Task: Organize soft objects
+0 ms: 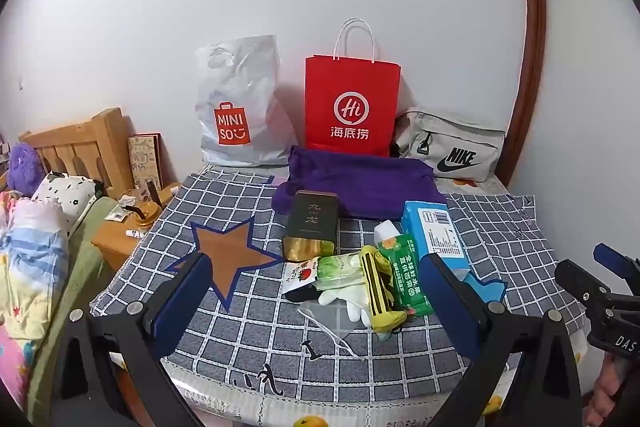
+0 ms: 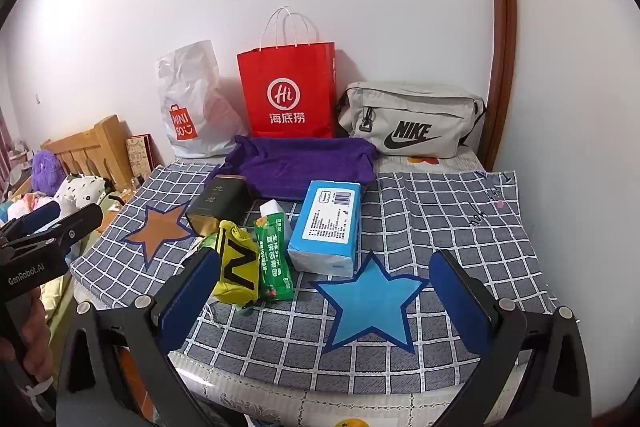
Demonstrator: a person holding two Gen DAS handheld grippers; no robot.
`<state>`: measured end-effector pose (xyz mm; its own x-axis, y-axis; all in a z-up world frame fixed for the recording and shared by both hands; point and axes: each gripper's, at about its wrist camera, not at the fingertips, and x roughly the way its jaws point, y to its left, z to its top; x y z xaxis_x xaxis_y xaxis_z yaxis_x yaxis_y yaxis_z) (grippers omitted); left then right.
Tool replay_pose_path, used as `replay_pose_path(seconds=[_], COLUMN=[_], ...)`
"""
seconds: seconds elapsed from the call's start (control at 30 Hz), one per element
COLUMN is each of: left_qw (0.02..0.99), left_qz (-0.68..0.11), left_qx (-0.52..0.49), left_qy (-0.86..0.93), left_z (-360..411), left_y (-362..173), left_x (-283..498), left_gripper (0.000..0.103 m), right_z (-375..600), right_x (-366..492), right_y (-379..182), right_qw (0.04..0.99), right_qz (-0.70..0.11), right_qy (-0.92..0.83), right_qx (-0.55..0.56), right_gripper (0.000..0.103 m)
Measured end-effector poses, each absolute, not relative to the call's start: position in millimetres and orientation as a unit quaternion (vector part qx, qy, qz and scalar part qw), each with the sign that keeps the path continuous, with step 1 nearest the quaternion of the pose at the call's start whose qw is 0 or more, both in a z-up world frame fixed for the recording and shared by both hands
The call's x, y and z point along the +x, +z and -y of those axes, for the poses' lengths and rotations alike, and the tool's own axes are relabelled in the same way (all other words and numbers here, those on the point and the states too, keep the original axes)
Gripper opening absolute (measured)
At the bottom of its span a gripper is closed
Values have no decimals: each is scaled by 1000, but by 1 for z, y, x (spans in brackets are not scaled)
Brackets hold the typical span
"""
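Note:
A pile lies mid-table on the checked cloth (image 1: 248,331): a yellow-and-black pouch (image 1: 378,291), a green packet (image 1: 404,273), a white glove (image 1: 348,301), a blue tissue pack (image 1: 434,233), a dark tin (image 1: 312,227) and a purple cloth (image 1: 360,183). My left gripper (image 1: 320,291) is open, its fingers either side of the pile, just short of it. My right gripper (image 2: 328,291) is open above a blue star patch (image 2: 370,301); the pouch (image 2: 236,267), packet (image 2: 272,259) and tissue pack (image 2: 328,223) lie just beyond.
Against the wall stand a white Miniso bag (image 1: 236,107), a red paper bag (image 1: 352,107) and a grey Nike pouch (image 1: 448,143). An orange star patch (image 1: 230,251) is on the left. A bed with bedding (image 1: 28,247) and a wooden nightstand (image 1: 116,239) lie left of the table.

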<state>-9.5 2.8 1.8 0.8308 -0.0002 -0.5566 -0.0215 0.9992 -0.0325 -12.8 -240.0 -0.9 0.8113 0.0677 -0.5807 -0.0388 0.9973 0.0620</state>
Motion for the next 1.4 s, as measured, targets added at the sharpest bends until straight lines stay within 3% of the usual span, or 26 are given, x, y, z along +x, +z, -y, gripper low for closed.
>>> replay_pose_path(seconds=[1.4], left_qw=[957], left_qz=[-289], left_qx=[-4], left_qy=[6], left_z=[1], left_y=[6], left_x=[-13], left_gripper=[103], right_z=[238], right_x=[-17], right_y=[2], right_qw=[956], right_qz=[-282], right_qy=[57], right_qx=[55], right_gripper=[103])
